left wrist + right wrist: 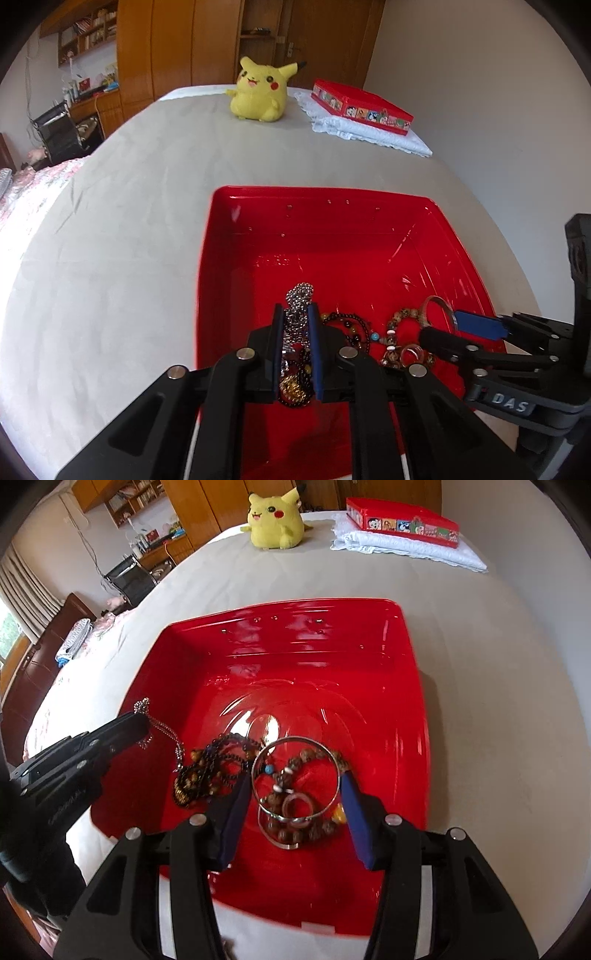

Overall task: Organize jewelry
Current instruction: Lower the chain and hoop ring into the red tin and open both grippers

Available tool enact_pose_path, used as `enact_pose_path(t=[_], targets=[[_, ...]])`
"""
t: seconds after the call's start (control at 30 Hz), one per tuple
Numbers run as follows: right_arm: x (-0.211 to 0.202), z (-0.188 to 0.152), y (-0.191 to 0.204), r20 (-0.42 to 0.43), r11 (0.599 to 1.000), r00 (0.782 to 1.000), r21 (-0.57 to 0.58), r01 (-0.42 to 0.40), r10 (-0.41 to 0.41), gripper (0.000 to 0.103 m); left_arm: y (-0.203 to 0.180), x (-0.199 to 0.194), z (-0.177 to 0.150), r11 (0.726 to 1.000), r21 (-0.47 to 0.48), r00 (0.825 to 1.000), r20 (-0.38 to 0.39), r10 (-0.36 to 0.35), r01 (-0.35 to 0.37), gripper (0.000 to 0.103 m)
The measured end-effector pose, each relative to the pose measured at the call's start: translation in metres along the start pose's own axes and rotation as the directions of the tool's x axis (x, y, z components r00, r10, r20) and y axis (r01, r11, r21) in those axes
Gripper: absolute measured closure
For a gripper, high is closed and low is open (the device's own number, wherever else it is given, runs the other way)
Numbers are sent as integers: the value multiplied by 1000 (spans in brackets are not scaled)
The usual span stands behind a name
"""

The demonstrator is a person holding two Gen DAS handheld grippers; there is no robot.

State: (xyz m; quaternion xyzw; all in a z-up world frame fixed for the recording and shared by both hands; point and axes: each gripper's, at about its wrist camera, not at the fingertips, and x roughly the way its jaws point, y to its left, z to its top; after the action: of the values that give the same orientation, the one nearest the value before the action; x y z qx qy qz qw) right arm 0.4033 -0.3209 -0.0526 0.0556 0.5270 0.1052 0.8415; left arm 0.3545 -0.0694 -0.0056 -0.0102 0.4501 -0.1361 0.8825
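A red tray [332, 236] sits on a grey-sheeted bed [129, 221], and the jewelry lies heaped at its near end. In the left wrist view the left gripper [297, 314] has its jaws nearly together, clamped on a silver bead chain [299, 295] that bunches up above the pads; the chain's lower run is hidden between the fingers. From the right wrist view the same chain [142, 705] hangs off that gripper at 9 o'clock, trailing down toward a dark beaded necklace [214, 764], though where it ends in the tangle is hard to make out.

The right gripper [295, 779] holds a silver bangle [295, 775] between its blue pads, jaws about half apart and pressing its rim on both sides. Through the bangle show a brown bead bracelet [306, 830] and a small ring [295, 805], partly overlapped and blurred.

At 12 o'clock, well beyond the tray, a yellow plush toy [275, 520] stands beside a red box [402, 522] resting on folded white cloth [406, 550]. The room's edges are cut off by the lens.
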Motion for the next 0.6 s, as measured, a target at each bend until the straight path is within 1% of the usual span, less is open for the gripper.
enact_pose_path(t=[0.07,0.1,0.13,0.2,0.27,0.3,0.37,0.43,0.5,0.6], targets=[[5,3,2,-1,1000,1000,-15,5,-5,52,1,4,1,1000,-7,1000,-8,-4,4,90],[7,4,2,6,1000,1000,-17,8,-8,45,2,5,0,1000,-11,1000,-9,-7,7,85],[7,4,1,14,1000,1000,-17,9,-9,45,4,7,0,1000,-19,1000,-12,-9,8,78],[7,3,0,19,1000,1000,-16,3,-3,45,6,6,-1,1000,-25,1000,-4,6,-6,75],[5,1,-4,21,1000,1000,-8,-11,11,45,6,4,-3,1000,-22,1000,2,13,-13,69],[4,1,-5,22,1000,1000,-4,-13,13,45,6,3,-3,1000,-22,1000,4,15,-15,64],[0,-2,-8,28,1000,999,4,-21,21,46,4,0,-5,999,-17,999,13,31,-31,61],[-3,-4,-10,33,1000,999,7,-29,29,46,2,-4,-7,999,-3,999,24,45,-44,53],[-6,-8,-11,38,999,999,9,-36,36,46,0,-8,-9,999,4,998,33,47,-47,46],[-11,-13,-11,41,999,998,13,-51,50,46,-5,-16,-13,998,21,997,52,63,-65,40]])
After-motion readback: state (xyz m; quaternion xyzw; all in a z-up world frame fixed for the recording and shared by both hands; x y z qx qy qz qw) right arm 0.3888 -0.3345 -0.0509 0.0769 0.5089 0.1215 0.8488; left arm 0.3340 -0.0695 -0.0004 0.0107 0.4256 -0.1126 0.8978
